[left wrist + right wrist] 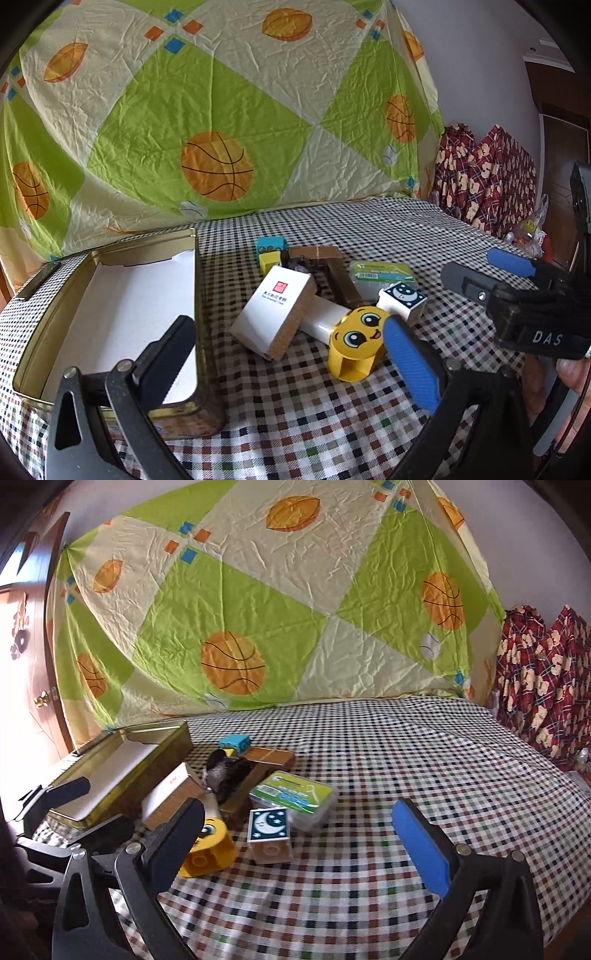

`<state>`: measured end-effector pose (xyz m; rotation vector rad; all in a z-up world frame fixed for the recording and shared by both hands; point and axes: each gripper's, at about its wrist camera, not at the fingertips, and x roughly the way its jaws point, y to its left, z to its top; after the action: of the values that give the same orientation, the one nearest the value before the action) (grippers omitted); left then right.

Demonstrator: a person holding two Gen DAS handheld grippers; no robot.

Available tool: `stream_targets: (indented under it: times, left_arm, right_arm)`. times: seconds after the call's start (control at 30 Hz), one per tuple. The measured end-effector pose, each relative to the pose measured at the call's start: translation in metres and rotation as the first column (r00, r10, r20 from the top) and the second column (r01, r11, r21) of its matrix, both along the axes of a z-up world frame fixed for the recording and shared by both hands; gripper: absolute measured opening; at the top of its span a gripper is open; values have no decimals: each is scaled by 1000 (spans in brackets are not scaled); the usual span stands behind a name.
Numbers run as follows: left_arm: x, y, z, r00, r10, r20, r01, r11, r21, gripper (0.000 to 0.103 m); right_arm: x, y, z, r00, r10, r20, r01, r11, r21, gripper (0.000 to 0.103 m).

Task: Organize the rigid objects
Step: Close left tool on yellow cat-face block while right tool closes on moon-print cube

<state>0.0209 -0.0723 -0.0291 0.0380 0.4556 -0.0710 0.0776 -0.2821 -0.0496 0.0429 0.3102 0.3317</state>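
A pile of small rigid objects lies on the checkered tablecloth: a white box with a red logo (pixel 275 312) (pixel 170 795), a yellow smiley-face block (pixel 356 341) (pixel 208 849), a moon-and-stars block (pixel 402 299) (pixel 269 832), a green-lidded clear case (pixel 384 275) (pixel 295 799), brown blocks (pixel 334 271) (pixel 271 758), a blue block (pixel 270 244) and a small yellow block (pixel 268 261). An open gold tin (pixel 110 317) (pixel 122 771) stands left of the pile. My left gripper (pixel 291 362) is open and empty, straddling the tin's right wall and the smiley block. My right gripper (pixel 303 838) is open and empty in front of the moon block.
A green and cream sports-print sheet (pixel 221 110) hangs behind the table. Red plaid fabric (pixel 487 177) lies at the far right. The right gripper's body (pixel 524 295) shows in the left wrist view. A wooden door (pixel 33 664) is at the left.
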Motion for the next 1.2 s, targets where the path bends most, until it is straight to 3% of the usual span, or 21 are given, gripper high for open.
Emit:
stream_targets:
  times: [0.27,0.5,0.6,0.83,1.03,1.2]
  left_arm:
    - [18,-26,-3,991,-103,-84,104,995,8,82]
    - [37,-40,-14,964,-174,-200,178,984,2,52]
    - [46,-42,-18,950,-201,-239,202,979,-20,49]
    - [43,-47,-18,948,-232,-218,239,971,7,38]
    - [44,-39,-18,950,-231,-212,233,972,-17,38]
    - [45,-38,-17,951,-223,-213,223,975,-26,38]
  right_arm:
    - [13,-6,-9,993,25,-117,-32,998,-58,102]
    - [27,0,-14,981,52,-189,-68,994,-81,82]
    - [31,-1,-17,975,59,-212,-73,995,-61,82]
    - [36,7,-9,972,77,-221,-101,989,-103,74]
    - [43,13,-16,965,76,-249,-113,984,-135,73]
    - [45,7,-16,963,85,-255,-116,987,-108,73]
